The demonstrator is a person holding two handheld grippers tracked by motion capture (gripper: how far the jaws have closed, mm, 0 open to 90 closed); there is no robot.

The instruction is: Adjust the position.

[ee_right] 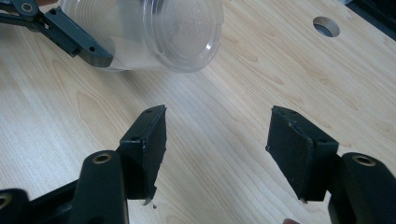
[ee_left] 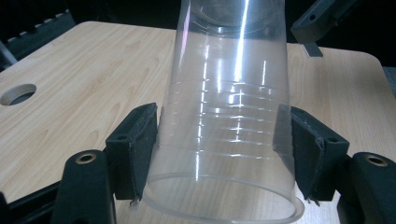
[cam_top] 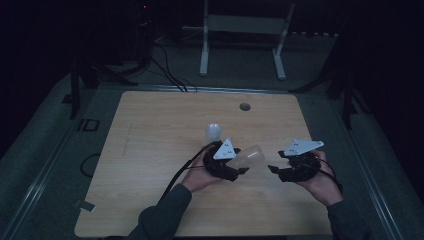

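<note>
Left gripper (cam_top: 243, 170) is clamping a clear plastic cup (cam_top: 248, 157) across its ribbed wall near the rim; in the left gripper view both black pads are pressing flat on the sides of the cup (ee_left: 229, 116), one on each side, rim end toward the camera. Cup is being held off the wooden table (cam_top: 150, 150), lying roughly level, closed bottom pointing toward the right gripper (cam_top: 272, 169).

In the right gripper view the cup (ee_right: 154, 32) is showing its round base at upper left, with one jaw of the left gripper along its side. Base is standing clear of the right gripper's pads, near but not touching.

Right gripper (ee_right: 217, 135) is standing with jaws apart, nothing between them, bare table showing through the gap. It is sitting just to the right of the cup in the high view, pointed at it.

A second pale cup-like object (cam_top: 213, 132) is standing on the table just behind the left gripper; room is dim, so its exact form is hard to tell.

Round cable hole (cam_top: 245, 106) is sitting near the far edge of the table. A white frame stand (cam_top: 245, 30) is standing on the floor beyond the table.
</note>
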